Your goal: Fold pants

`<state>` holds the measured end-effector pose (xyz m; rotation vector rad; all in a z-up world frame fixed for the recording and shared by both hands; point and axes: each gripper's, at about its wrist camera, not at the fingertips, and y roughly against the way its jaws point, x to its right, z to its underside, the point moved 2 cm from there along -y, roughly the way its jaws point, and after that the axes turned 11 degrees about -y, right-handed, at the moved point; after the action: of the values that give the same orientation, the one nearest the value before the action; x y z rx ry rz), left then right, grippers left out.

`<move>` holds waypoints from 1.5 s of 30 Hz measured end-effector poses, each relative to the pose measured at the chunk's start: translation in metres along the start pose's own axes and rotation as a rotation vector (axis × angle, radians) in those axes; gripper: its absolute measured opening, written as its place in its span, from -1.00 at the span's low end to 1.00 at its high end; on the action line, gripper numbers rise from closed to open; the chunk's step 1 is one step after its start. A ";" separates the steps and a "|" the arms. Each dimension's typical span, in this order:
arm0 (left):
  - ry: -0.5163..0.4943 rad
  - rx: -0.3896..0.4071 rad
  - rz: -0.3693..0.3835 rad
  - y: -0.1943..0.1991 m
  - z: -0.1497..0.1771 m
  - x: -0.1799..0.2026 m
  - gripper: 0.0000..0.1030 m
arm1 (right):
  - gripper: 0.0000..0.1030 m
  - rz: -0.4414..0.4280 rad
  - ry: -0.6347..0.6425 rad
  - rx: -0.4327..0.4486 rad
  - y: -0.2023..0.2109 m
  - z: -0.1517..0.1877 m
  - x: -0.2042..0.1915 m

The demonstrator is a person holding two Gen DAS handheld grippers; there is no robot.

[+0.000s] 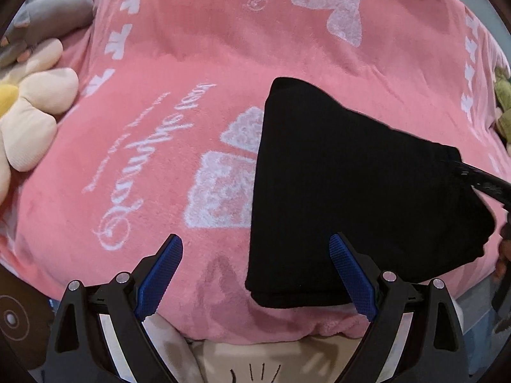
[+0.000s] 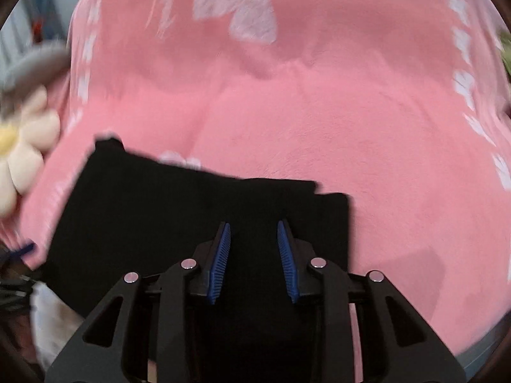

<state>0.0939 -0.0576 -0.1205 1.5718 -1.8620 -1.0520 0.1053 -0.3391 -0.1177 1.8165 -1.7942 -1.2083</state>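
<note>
Black pants (image 1: pixel 351 191) lie folded into a compact stack on a pink blanket (image 1: pixel 159 95), right of centre in the left wrist view. My left gripper (image 1: pixel 255 239) is open wide over the stack's near left corner, its right pad over the cloth, and holds nothing. One finger (image 1: pixel 485 185) of the right gripper reaches in from the right edge and meets the stack's right corner. In the blurred right wrist view the pants (image 2: pixel 159 207) fill the lower left. The right gripper (image 2: pixel 254 228) hovers over their right part, pads apart, both blue inner faces bare.
A cream flower plush (image 1: pixel 32 111) with a yellow centre and a grey plush (image 1: pixel 51 12) sit at the blanket's left edge. A green plush (image 1: pixel 503 105) peeks in at the right. Beige cloth (image 1: pixel 255 360) shows under the blanket's near edge.
</note>
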 end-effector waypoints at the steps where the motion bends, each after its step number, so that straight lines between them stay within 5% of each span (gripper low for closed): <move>1: 0.017 0.004 0.018 0.000 0.000 -0.003 0.77 | -0.30 -0.017 -0.022 0.026 0.015 0.002 0.005; 3: 0.092 0.001 0.082 -0.004 -0.001 -0.016 0.77 | -0.19 -0.060 -0.066 0.040 0.036 0.009 0.016; 8: 0.278 -0.074 0.245 -0.036 -0.003 -0.041 0.77 | 0.53 -0.065 -0.182 0.023 0.048 0.036 0.047; 11: 0.320 -0.110 0.323 -0.055 -0.005 -0.038 0.78 | 0.61 -0.111 -0.255 -0.032 0.034 0.049 0.059; 15: 0.324 -0.088 0.312 -0.068 -0.011 -0.029 0.77 | 0.61 -0.208 -0.367 -0.101 0.003 0.058 0.062; 16: 0.323 -0.067 0.317 -0.067 -0.013 -0.028 0.65 | 0.58 -0.223 -0.395 -0.113 -0.005 0.060 0.061; 17: 0.316 -0.047 0.325 -0.064 -0.014 -0.029 -0.06 | 0.30 -0.209 -0.380 -0.098 -0.010 0.060 0.055; 18: 0.292 -0.034 0.376 -0.063 -0.017 -0.028 -0.53 | 0.12 -0.200 -0.347 -0.094 -0.009 0.058 0.050; 20: 0.279 -0.030 0.423 -0.054 -0.026 -0.033 -0.65 | -0.28 -0.247 -0.337 -0.067 0.007 0.048 0.036; 24: 0.261 0.037 0.425 -0.015 -0.032 -0.053 -0.72 | -0.33 -0.355 -0.259 -0.001 0.054 0.031 0.001; 26: 0.247 0.102 0.323 0.017 -0.026 -0.074 -1.00 | -0.29 -0.369 -0.204 0.015 0.066 0.036 -0.016; 28: 0.216 0.128 0.159 0.036 -0.015 -0.092 -1.00 | -0.14 -0.335 -0.144 -0.020 0.056 0.055 -0.028; 30: 0.203 0.075 0.075 0.027 -0.003 -0.100 -0.78 | 0.01 -0.179 -0.121 -0.084 0.020 0.081 -0.021; 31: 0.211 0.015 0.085 0.016 0.003 -0.100 -0.64 | 0.20 -0.093 -0.142 -0.111 0.006 0.093 -0.009; 33: 0.234 -0.038 0.179 0.004 0.010 -0.099 -0.46 | 0.30 -0.138 -0.278 -0.128 0.003 0.099 0.015; 35: 0.260 -0.004 0.249 0.001 0.006 -0.091 0.45 | 0.30 -0.209 -0.384 -0.136 0.011 0.094 0.029; 37: 0.259 0.037 0.281 -0.004 -0.004 -0.082 0.76 | 0.32 -0.227 -0.395 -0.132 0.015 0.087 0.031; 39: 0.225 0.004 0.343 -0.018 -0.011 -0.067 0.76 | 0.47 -0.202 -0.362 -0.147 0.010 0.083 0.028; 42: 0.209 -0.159 0.455 -0.066 -0.018 -0.047 0.76 | 0.50 -0.191 -0.363 -0.155 -0.008 0.084 0.027; 44: 0.252 -0.145 0.453 -0.072 -0.017 -0.050 0.58 | 0.18 -0.199 -0.367 -0.134 -0.009 0.085 0.025; 45: 0.263 -0.129 0.452 -0.068 -0.018 -0.053 0.31 | 0.02 -0.198 -0.341 -0.126 -0.006 0.085 0.021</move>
<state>0.1599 -0.0140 -0.1583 1.0830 -1.8074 -0.7084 0.0434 -0.3293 -0.1793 1.8367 -1.6839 -1.7572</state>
